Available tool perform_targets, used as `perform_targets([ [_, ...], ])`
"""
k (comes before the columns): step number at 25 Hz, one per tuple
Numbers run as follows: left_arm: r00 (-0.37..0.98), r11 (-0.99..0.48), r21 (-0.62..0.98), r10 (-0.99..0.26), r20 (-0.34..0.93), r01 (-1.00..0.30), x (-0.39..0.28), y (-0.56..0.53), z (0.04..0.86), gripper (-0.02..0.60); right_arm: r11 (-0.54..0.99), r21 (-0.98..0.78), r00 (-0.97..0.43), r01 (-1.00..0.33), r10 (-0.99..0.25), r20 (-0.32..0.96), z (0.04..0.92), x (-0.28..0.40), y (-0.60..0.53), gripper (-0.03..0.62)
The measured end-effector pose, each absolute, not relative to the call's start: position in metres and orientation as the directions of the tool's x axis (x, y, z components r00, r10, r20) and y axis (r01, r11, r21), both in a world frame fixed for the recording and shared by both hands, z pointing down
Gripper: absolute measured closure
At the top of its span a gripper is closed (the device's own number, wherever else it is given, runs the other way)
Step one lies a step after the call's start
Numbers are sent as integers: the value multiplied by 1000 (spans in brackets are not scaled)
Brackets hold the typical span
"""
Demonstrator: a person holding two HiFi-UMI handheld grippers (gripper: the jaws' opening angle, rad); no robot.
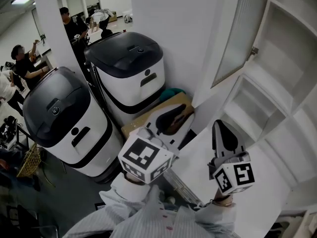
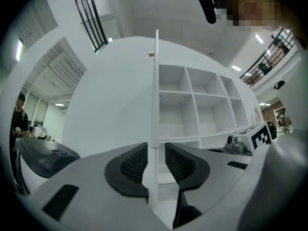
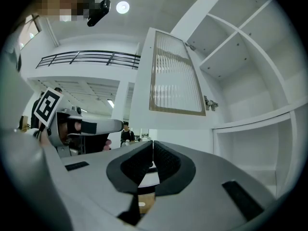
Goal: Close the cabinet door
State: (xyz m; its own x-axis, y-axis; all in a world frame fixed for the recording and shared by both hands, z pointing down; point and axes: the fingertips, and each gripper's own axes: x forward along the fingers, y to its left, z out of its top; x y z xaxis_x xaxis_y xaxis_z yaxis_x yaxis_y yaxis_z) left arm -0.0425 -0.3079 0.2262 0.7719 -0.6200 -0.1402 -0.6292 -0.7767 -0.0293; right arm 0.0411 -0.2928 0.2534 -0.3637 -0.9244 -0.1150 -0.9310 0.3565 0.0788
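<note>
Though already lined up on the cabinet door [image 2: 155, 90], treat the closing itself as not yet done. Count only the approach as complete. Find the door swung well out from the cabinet shelves [image 2: 207, 109], seen edge-on, with the open compartments exposed beside it. Read the left gripper [image 2: 156, 153] as slightly parted, straddling the door's free edge without clamping, with a visible gap on the right-hand pad. Read the right gripper [image 3: 153, 150] as closed tip to tip, empty, held beside the left one and nearer the shelves. Note also a ribbed-glass upper door [image 3: 174, 71], likewise open on its hinge. Judge nearly all the work as remaining: swing the panel round to the cabinet front until flush.
</note>
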Motion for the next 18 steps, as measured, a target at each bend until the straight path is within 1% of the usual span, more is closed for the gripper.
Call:
perform_targets([
  [1, 779, -783, -32, -611, -141, -621, -41, -308, 224, 467, 356, 75, -363, -931, -925, -115, 254, 41, -293, 580],
  [7, 792, -796, -51, -589, -157, -603, -31, -318, 217, 408, 341, 57, -345, -938, -933, -101, 264, 46, -291, 580],
  [11, 803, -808, -53, -571, -173, -586, -21, -327, 214, 387, 311, 42, -314, -949, -945, -92, 271, 54, -285, 580],
  [18, 808, -816, -52, -559, -187, -576, -4, -341, 212, 387, 236, 19, -237, -972, -968, -84, 278, 77, -277, 580],
])
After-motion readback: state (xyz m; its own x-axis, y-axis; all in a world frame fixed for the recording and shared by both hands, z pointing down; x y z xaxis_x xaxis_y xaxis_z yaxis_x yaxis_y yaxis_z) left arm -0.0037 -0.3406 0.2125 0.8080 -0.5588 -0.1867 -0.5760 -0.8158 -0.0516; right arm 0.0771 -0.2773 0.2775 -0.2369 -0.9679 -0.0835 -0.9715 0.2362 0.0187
